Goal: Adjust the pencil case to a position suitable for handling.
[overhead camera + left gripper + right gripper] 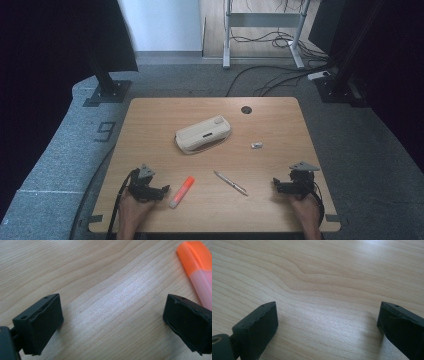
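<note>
Both of our hands sit at the near edge of the table (pixel 150 112), each with a set of tongs. Our left gripper (pixel 165 189) is spread about as wide as it goes and has hold of nothing; in the left gripper view its two black jaws stand far apart over bare wood. Just beside it, on its right in the high view, lies the orange highlighter (pixel 182 191), flat on the table, orange cap end pointing away from us and angled a bit to the right. In the left gripper view the highlighter (pixel 197 272) sits just past the right-hand jaw, not between the jaws, and we can't see any contact.

Further right there's a silver pen (pixel 230 183) lying diagonally, well apart from the highlighter. Our right gripper (pixel 275 185) rests near the table's right corner, jaws wide too and empty, with plain wood grain between them in the right gripper view.

Out past all that, around the middle of the table, a cream pencil case (pixel 203 134) lies closed, and a small white eraser-looking thing (pixel 256 145) sits to its right. A dark round hole (pixel 246 109) is near the far edge.
</note>
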Available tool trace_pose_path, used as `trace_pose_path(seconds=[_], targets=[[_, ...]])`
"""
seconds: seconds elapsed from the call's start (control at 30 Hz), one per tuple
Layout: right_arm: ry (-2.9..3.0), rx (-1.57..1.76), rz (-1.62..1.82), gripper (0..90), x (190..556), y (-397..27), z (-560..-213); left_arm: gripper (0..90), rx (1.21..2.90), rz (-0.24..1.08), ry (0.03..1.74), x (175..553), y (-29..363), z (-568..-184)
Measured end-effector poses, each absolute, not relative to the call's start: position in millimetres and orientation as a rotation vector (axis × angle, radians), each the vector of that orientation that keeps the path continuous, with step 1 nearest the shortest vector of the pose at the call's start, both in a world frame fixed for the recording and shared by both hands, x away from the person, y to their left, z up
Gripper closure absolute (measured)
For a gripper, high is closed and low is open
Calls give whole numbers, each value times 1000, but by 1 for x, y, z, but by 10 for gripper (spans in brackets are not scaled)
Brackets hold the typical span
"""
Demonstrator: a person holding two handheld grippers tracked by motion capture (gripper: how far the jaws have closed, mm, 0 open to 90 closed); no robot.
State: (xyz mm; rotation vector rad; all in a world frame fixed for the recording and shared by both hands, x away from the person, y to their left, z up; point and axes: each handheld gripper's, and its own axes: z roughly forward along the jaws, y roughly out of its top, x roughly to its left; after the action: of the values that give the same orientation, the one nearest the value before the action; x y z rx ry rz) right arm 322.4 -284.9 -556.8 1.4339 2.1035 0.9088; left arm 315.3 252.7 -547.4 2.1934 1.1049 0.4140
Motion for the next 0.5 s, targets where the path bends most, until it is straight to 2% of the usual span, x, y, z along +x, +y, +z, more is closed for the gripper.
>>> trace_pose_path(seconds=[0.2, 0.5], targets=[[2099, 1444, 902, 12, 323, -284, -557, 42, 2200, 403, 1081, 316, 254, -547], [2091, 1462, 892, 0, 325, -280, -557, 0, 2207, 401, 1095, 321, 250, -548]])
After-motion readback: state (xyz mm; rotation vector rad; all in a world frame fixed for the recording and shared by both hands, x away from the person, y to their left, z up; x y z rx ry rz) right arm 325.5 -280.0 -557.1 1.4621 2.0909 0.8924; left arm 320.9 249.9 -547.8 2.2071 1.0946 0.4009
